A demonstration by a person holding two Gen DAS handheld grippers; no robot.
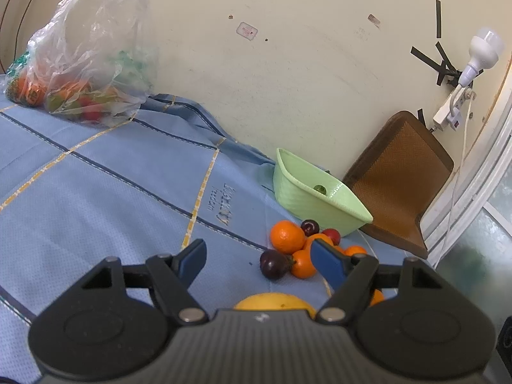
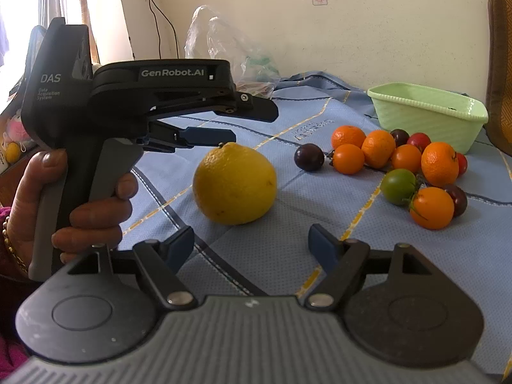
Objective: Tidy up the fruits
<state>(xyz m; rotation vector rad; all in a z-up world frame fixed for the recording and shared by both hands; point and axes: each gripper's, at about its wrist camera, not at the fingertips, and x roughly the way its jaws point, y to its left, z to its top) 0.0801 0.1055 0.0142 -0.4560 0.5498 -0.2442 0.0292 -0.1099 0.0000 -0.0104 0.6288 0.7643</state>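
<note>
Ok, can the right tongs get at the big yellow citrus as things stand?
Probably yes. The right tongs stand open and empty, the yellow citrus sits just ahead on bare cloth, and the left tongs hover above its far-left side, apart from it.

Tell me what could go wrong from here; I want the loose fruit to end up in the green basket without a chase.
1. The large yellow citrus is round and sits free on the blue tablecloth; a glancing touch from the open left gripper might roll it.
2. The small oranges and tomatoes lie packed and touching, so picking one could nudge its neighbours.
3. The green basket sits near the table edge by the chair; a push may shift it.
</note>
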